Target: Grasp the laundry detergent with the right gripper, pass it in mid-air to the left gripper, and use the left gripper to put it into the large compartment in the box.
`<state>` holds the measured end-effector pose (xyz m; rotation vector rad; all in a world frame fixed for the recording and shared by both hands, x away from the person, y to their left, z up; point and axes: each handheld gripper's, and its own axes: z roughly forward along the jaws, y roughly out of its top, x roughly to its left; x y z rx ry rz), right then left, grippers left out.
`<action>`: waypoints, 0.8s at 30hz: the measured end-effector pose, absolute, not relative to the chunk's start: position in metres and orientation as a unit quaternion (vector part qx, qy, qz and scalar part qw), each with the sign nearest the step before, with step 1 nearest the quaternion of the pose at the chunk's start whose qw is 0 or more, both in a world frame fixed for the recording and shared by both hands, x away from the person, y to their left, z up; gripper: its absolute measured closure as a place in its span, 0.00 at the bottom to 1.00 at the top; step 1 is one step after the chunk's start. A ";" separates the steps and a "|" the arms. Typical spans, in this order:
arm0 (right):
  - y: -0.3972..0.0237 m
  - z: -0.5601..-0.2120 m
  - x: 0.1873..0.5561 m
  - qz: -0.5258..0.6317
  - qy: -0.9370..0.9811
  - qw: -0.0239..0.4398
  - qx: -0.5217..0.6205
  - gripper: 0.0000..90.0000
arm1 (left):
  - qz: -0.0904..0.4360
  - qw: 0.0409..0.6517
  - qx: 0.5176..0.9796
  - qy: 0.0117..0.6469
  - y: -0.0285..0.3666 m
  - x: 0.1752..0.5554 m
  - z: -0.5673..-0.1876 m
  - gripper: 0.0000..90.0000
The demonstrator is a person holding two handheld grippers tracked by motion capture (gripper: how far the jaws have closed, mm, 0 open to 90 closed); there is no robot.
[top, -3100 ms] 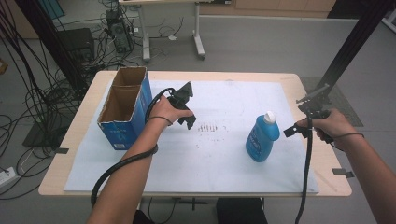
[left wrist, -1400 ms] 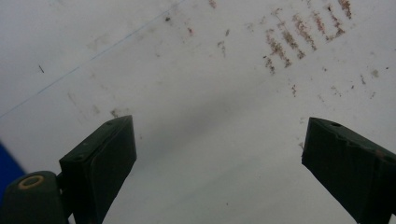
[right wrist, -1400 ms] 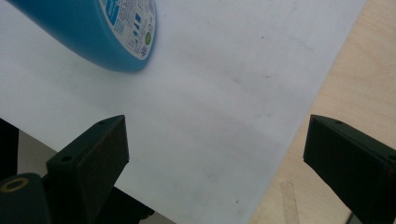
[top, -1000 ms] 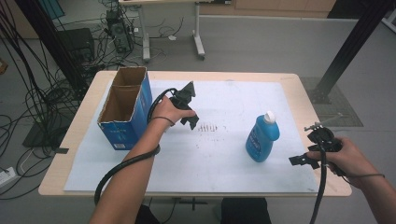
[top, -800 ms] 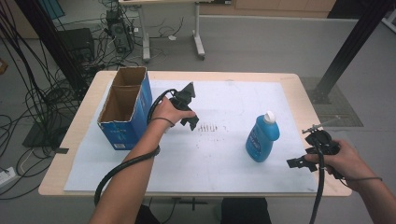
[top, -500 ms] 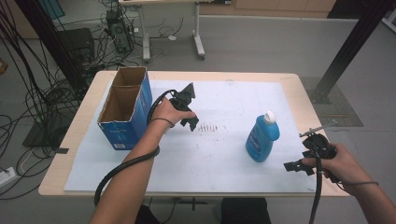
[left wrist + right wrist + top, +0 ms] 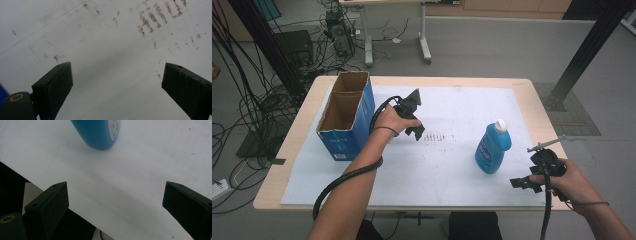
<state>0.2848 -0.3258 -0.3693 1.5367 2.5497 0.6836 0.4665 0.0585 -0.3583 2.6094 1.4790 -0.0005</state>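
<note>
Two grippers on our table (image 7: 287, 165) right now, so going big to small. We've got the white sheet (image 7: 452, 175) covering most of the tabletop, with a patch of brownish smudges near its middle. Over at the left edge of the sheet stands the open blue cardboard box (image 7: 346, 116). The blue bottle (image 7: 492, 148) with the white cap is upright on the sheet's right part. Our left gripper (image 7: 416, 131) sits over the smudges, just right of the box, jaws spread wide with nothing between them. Our right gripper (image 7: 521, 184) is near the front right corner, close to the bottle but not touching it, jaws wide apart too, nothing in them.
</note>
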 end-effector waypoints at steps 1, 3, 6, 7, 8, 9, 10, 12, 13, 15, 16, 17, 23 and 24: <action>-0.323 -0.372 0.284 0.226 0.834 0.043 0.501 0.07 | 0.001 0.069 0.869 0.491 0.058 0.466 -0.358 0.11; -0.321 -0.374 0.283 0.231 0.833 0.043 0.501 0.07 | 0.002 0.070 0.868 0.491 0.058 0.466 -0.357 0.11; -0.318 -0.377 0.282 0.238 0.832 0.043 0.500 0.07 | 0.002 0.069 0.869 0.490 0.057 0.466 -0.357 0.11; -0.317 -0.378 0.281 0.239 0.831 0.044 0.501 0.07 | 0.002 0.070 0.869 0.490 0.057 0.466 -0.357 0.11; -0.316 -0.379 0.281 0.241 0.830 0.044 0.502 0.07 | 0.002 0.070 0.869 0.490 0.057 0.467 -0.357 0.11; -0.315 -0.380 0.281 0.243 0.829 0.044 0.502 0.07 | 0.002 0.070 0.869 0.490 0.057 0.467 -0.357 0.11; -0.315 -0.380 0.281 0.243 0.829 0.044 0.502 0.07 | 0.002 0.070 0.868 0.491 0.057 0.466 -0.357 0.11; -0.313 -0.382 0.280 0.246 0.829 0.046 0.501 0.07 | 0.002 0.069 0.869 0.490 0.058 0.467 -0.357 0.11; -0.312 -0.383 0.279 0.246 0.829 0.046 0.500 0.07 | 0.003 0.069 0.869 0.490 0.058 0.467 -0.357 0.11; -0.310 -0.385 0.279 0.247 0.828 0.050 0.501 0.06 | 0.001 0.069 0.869 0.490 0.059 0.467 -0.358 0.11; -0.310 -0.385 0.278 0.248 0.827 0.051 0.501 0.06 | 0.001 0.068 0.869 0.491 0.059 0.467 -0.358 0.11; -0.309 -0.386 0.278 0.251 0.826 0.052 0.501 0.06 | 0.001 0.068 0.869 0.490 0.059 0.467 -0.358 0.11; -0.303 -0.391 0.275 0.260 0.823 0.061 0.502 0.06 | -0.001 0.070 0.868 0.491 0.060 0.466 -0.359 0.11; -0.302 -0.392 0.275 0.262 0.822 0.063 0.502 0.06 | -0.001 0.070 0.868 0.492 0.060 0.466 -0.359 0.11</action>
